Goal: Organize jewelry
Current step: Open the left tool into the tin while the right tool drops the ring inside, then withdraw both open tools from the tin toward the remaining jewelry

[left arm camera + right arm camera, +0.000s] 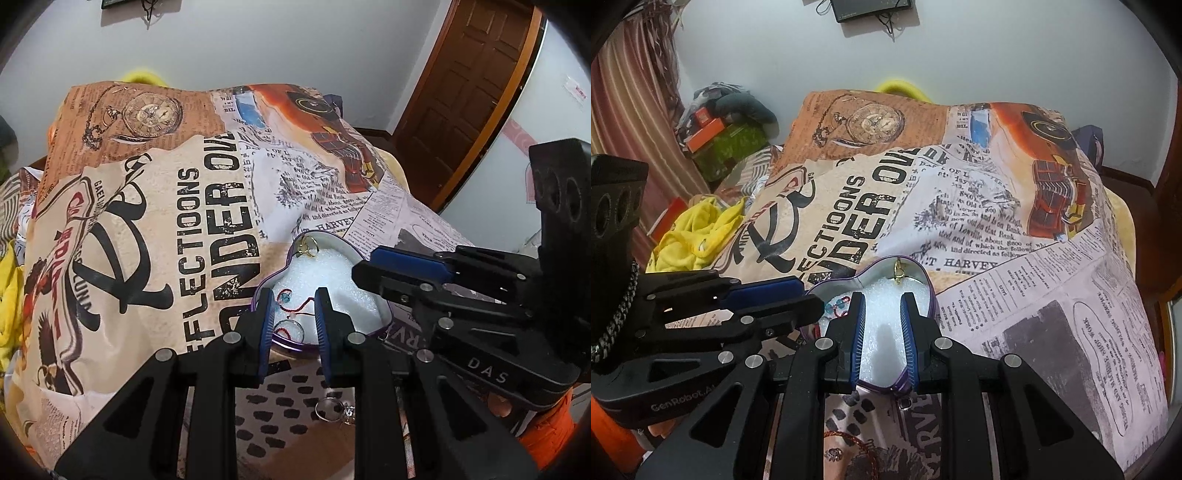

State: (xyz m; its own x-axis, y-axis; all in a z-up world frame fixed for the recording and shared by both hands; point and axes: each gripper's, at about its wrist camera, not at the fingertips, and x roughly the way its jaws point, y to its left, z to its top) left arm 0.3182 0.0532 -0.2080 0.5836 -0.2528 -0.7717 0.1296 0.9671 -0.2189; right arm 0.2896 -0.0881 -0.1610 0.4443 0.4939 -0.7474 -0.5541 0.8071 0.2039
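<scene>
A heart-shaped purple tin (264, 286) with white foam lining lies on the printed bedspread; it also shows in the right wrist view (932, 295). Inside are a gold ring (308, 246), a blue bead piece (285, 296), a red thread bracelet (297, 308) and a silver ring (290, 330). The gold ring shows at the tin's far end (899, 271). My left gripper (293, 299) is open and empty over the tin's near left side. My right gripper (882, 301) is open and empty over the foam. A silver ring (328, 408) and a sparkly ring (349, 411) lie on the bedspread below the left gripper.
A red cord necklace (857, 448) lies on the bedspread near the right gripper. Yellow cloth (698, 230) and boxes (709, 127) sit at the bed's left. A wooden door (469, 92) stands at the right. The bedspread (166, 221) stretches far and left.
</scene>
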